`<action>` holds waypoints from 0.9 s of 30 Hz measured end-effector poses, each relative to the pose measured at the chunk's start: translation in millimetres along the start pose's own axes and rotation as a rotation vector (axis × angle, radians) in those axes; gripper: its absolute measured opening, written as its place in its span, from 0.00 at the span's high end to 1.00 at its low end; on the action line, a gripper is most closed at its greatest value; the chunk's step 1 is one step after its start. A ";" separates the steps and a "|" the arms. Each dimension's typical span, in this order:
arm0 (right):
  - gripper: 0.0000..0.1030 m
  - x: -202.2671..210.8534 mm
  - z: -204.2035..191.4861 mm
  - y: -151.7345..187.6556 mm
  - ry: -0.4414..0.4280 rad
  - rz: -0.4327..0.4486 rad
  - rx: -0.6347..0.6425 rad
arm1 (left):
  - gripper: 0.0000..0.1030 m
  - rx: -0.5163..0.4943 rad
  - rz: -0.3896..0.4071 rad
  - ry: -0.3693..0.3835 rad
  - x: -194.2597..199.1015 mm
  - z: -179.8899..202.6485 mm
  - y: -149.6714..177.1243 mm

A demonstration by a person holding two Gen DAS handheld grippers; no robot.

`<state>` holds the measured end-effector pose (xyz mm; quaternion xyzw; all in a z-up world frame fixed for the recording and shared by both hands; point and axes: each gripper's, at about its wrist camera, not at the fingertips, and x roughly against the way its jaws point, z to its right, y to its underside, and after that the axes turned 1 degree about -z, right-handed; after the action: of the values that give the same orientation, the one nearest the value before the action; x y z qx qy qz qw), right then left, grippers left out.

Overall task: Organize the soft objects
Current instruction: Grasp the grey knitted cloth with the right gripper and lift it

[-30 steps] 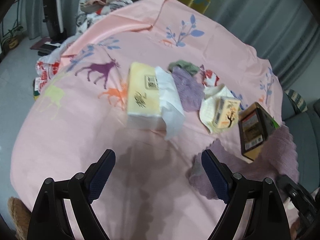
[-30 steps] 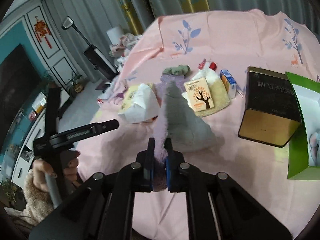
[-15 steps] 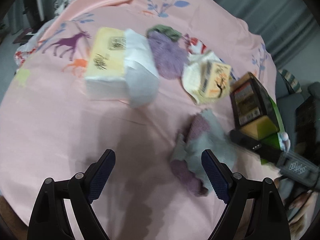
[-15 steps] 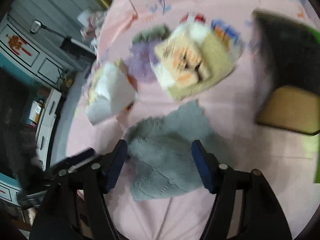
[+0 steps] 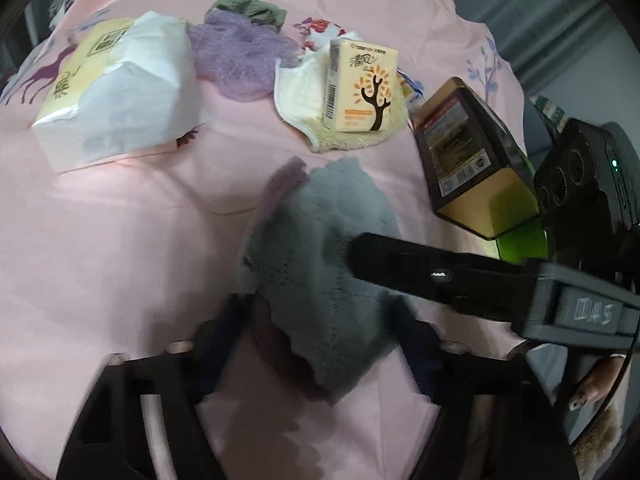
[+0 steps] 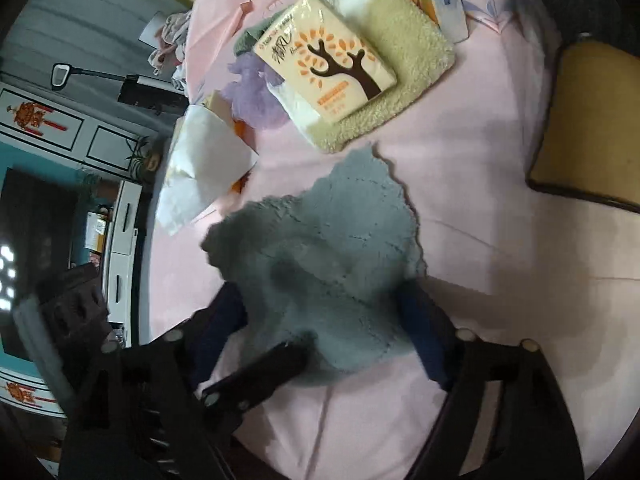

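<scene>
A grey cloth with a purple underside lies spread on the pink sheet. My left gripper hangs low over its near end. Its jaws are closing, the cloth's edge lies between them, and the pads do not press on it. My right gripper stands open astride the same grey cloth, which lies loose under it. In the left wrist view one right finger reaches across the cloth from the right. In the right wrist view a left finger rests at the cloth's near edge.
Beyond the cloth lie a large tissue pack, a purple cloth, a green cloth, and a cream cloth bearing a small tissue pack. A dark tin and a green box stand to the right.
The right gripper opened and let go of the grey cloth, which now lies flat. Both grippers came down over it. The left jaws have narrowed.
</scene>
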<state>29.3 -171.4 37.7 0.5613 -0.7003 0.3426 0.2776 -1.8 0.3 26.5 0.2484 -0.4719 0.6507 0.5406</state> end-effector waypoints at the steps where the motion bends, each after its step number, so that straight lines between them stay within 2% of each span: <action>1: 0.42 -0.3 -1.8 0.3 0.005 0.002 0.011 | 0.55 -0.003 -0.001 -0.001 -1.3 -0.1 -0.5; 3: 0.55 -6.0 -4.7 1.5 0.007 -0.006 0.026 | 0.65 -0.009 -0.004 0.006 -2.8 -1.3 -2.4; 5: 0.75 -9.5 -3.8 0.6 0.021 -0.005 0.030 | 0.80 -0.010 -0.013 0.028 -4.2 0.3 -4.1; 7: 0.87 -11.3 -4.8 -0.2 0.013 -0.003 0.035 | 0.84 -0.012 -0.017 0.040 -4.4 1.9 -4.2; 10: 0.89 -6.4 -6.4 -1.9 -0.001 0.016 0.043 | 0.87 -0.056 0.014 0.009 1.7 10.7 -3.5; 17: 0.90 32.9 -30.1 -0.4 -0.047 0.150 0.096 | 0.87 -0.145 0.145 0.027 42.7 31.9 -4.2; 19: 0.90 44.5 -39.0 3.2 -0.034 0.193 0.125 | 0.87 -0.169 0.179 0.043 51.8 38.1 -4.5; 21: 0.90 56.8 -51.6 5.1 -0.004 0.234 0.167 | 0.87 -0.178 0.212 0.029 63.0 47.9 -3.8; 27: 0.89 97.0 -71.6 13.2 0.008 0.346 0.237 | 0.87 -0.180 0.332 0.000 95.7 73.7 2.6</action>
<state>-4.2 -170.8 154.3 0.4603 -0.7399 0.4673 0.1494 -46.0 -19.8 137.2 0.1179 -0.5625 0.6861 0.4460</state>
